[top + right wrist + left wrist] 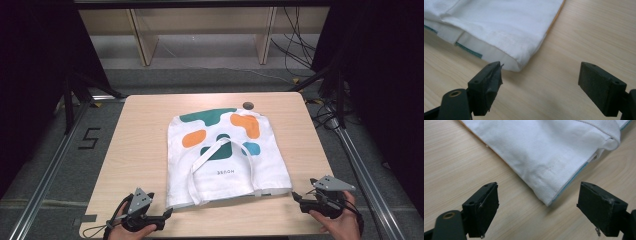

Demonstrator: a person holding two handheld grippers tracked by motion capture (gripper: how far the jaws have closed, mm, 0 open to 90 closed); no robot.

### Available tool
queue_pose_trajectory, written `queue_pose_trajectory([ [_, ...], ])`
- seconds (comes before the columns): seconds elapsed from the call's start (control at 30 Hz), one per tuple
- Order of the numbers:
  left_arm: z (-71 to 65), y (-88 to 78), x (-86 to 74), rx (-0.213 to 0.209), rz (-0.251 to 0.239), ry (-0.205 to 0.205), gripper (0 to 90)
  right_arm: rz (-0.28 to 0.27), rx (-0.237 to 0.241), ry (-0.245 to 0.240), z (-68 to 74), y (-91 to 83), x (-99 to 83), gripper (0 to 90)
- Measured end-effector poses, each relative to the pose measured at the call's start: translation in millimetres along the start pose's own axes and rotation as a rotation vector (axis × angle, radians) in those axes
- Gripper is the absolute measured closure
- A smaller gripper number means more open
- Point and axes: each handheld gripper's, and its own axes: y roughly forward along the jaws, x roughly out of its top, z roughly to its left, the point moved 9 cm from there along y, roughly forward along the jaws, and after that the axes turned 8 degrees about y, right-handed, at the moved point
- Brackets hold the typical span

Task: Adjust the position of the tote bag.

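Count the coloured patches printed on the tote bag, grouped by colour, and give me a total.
Patches on the tote bag, high view:
Dark green patches: 3
Orange patches: 2
Light blue patch: 1
Total: 6

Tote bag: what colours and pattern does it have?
The bag is white with green, orange and blue blobs; clearest in the high view.
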Motion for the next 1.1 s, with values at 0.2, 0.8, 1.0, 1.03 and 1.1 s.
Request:
queue_pose_trajectory([
  [0.2,-4.4,9.4,-1.4,0.000,0.058,0.055,20.1,0.017,0.017,-0.006,6.8,2.5,0.1,20.0],
  [0.8,-4.6,33.1,20.3,0.017,0.096,0.173,53.2,0.025,-0.001,-0.141,19.5,19.5,8.8,28.7],
  [1.0,2.1,32.8,22.7,0.047,0.113,0.248,63.5,0.075,-0.035,-0.238,25.1,34.8,11.0,37.6],
  [1.03,2.7,32.5,23.1,0.052,0.113,0.256,64.5,0.085,-0.029,-0.251,25.9,37.5,11.9,38.8],
  [1.1,3.2,32.7,24.4,0.049,0.099,0.258,65.7,0.081,-0.026,-0.282,26.6,44.5,16.8,41.0],
])
